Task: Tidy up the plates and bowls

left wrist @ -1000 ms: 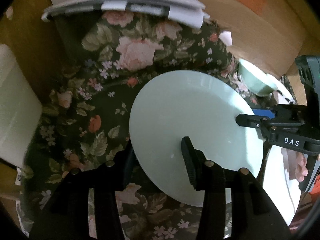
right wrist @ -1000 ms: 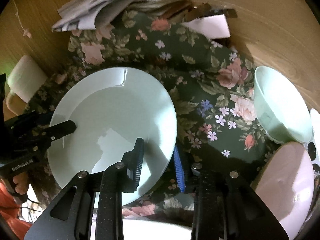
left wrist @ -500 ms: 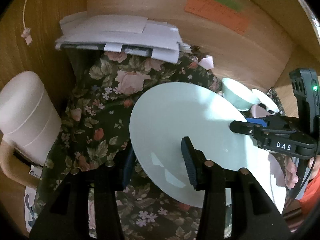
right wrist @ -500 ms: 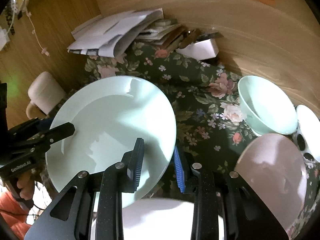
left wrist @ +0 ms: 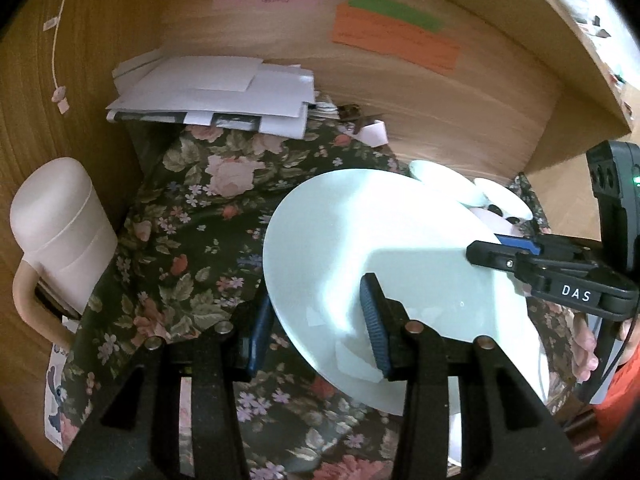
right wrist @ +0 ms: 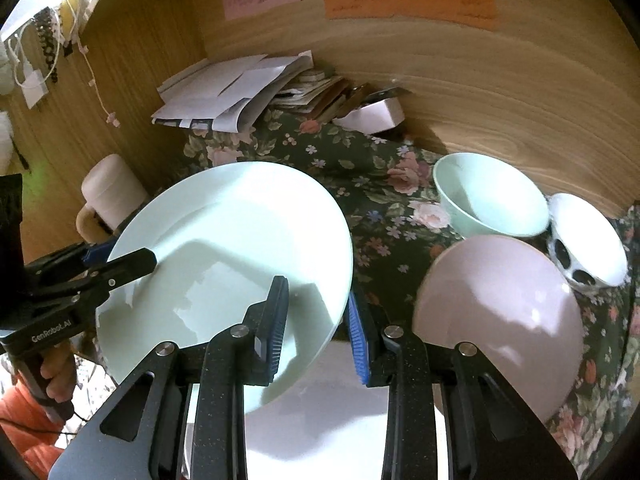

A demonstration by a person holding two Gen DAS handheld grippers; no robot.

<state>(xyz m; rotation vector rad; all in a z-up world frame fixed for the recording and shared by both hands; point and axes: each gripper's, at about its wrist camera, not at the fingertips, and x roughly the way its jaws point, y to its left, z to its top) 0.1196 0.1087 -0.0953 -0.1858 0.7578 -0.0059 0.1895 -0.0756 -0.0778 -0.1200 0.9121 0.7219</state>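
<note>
- The mint-green plate [right wrist: 224, 256] is held in the air above the floral cloth [left wrist: 192, 240], tilted, with both tools on it at opposite edges.
- The left gripper [left wrist: 316, 320] straddles the plate's rim, one blue pad below and one on the upper face; its jaws look pinched on the plate.
- The right gripper [right wrist: 316, 320] does the same on the opposite rim, one pad on the face and the other just outside the edge, so it too appears clamped on the plate.
- In my judgement the step in hand is carrying this plate to a stack; a white plate [right wrist: 340, 400] lies directly beneath it and seems the likely landing place.
- The next move would call for levelling the plate, lowering it centred over the white one, and letting go with both tools together so it does not slide.
- Only the right wrist view shows the remaining crockery clearly: a mint-green bowl [right wrist: 488, 196], a pink bowl [right wrist: 500, 312] and a white spotted bowl [right wrist: 588, 244], close together to the right.
- Only the left wrist view shows the whole cream mug [left wrist: 56, 240] at the cloth's left edge, and the paper stack [left wrist: 212, 96] from the front.
</note>
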